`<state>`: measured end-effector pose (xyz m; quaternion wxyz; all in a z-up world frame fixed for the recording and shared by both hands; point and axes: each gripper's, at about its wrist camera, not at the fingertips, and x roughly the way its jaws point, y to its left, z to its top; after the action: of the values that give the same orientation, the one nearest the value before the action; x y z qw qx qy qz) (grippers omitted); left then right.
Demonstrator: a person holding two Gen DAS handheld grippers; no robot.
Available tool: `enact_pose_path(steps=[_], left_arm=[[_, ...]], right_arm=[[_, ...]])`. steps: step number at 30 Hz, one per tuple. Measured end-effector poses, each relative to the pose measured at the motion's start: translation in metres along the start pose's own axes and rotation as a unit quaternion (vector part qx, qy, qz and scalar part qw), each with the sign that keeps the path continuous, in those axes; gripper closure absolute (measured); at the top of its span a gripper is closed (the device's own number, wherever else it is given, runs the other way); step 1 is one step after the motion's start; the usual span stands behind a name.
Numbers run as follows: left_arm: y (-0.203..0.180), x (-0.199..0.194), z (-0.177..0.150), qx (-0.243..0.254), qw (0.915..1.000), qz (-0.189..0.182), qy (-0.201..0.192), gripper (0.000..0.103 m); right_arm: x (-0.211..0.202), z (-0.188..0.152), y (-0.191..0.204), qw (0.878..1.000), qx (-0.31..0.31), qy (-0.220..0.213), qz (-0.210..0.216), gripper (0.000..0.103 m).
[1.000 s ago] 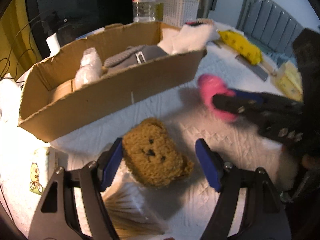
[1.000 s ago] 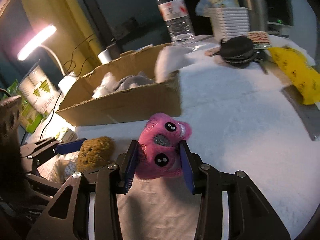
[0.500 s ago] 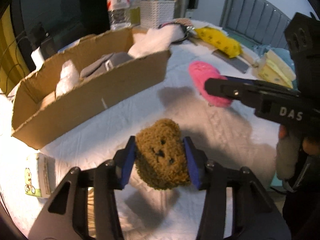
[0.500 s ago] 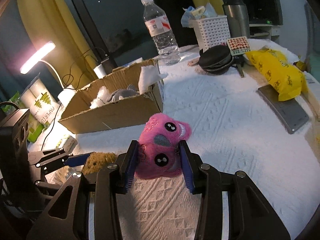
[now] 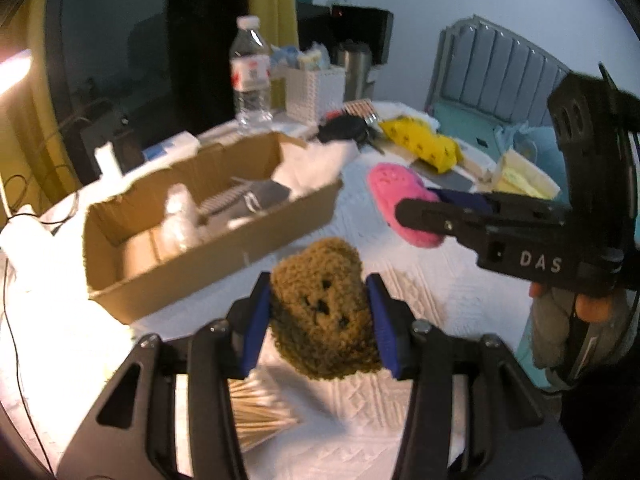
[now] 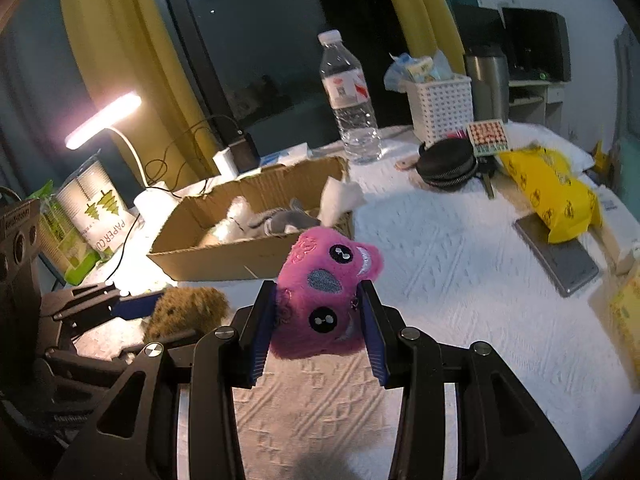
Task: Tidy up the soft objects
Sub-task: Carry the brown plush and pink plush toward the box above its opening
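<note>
My left gripper [image 5: 318, 312] is shut on a brown fuzzy bear head [image 5: 320, 308] and holds it above the white cloth; the bear also shows in the right wrist view [image 6: 186, 310]. My right gripper [image 6: 318, 316] is shut on a pink plush toy [image 6: 326, 292] with two black eyes, also lifted off the table; the toy shows in the left wrist view [image 5: 396, 200] to the right of the box. An open cardboard box [image 5: 208, 248] [image 6: 240, 256] lies ahead of both grippers and holds grey and white soft items.
A pack of wooden sticks [image 5: 260, 416] lies under my left gripper. A water bottle [image 6: 352, 108], a white basket [image 6: 440, 108], a black round pouch [image 6: 448, 162], a yellow bag [image 6: 556, 196] and a grey tablet [image 6: 560, 256] sit at the back and right. A lamp [image 6: 104, 120] stands at the left.
My left gripper closed on the brown bear head and lifted it off the cloth. My right gripper kept the pink toy and rose with it, pulling back from the box.
</note>
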<state>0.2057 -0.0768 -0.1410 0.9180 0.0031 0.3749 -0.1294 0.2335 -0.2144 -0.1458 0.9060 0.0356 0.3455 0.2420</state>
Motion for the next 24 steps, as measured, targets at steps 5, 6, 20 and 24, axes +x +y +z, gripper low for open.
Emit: enact_pose_path(steps=[5,6,20,24], left_arm=[[0.022,-0.024,0.004,-0.02,0.9992,-0.001,-0.036,0.055],[0.027,-0.028,0.005,-0.022,0.9989,0.0,-0.041,0.055],[0.094,-0.056,0.029,-0.082,0.9879,0.031,-0.128,0.054],[0.111,-0.053,0.034,-0.101,0.9838,0.046,-0.141,0.054]], right_arm=[[-0.004,0.01,0.019,1.0,-0.02,-0.009,0.0,0.06],[-0.005,0.012,0.022,1.0,-0.023,-0.01,0.0,0.06],[0.006,0.051,0.058,0.997,-0.069,-0.029,-0.006,0.06],[0.015,0.06,0.06,0.997,-0.072,-0.032,-0.009,0.06]])
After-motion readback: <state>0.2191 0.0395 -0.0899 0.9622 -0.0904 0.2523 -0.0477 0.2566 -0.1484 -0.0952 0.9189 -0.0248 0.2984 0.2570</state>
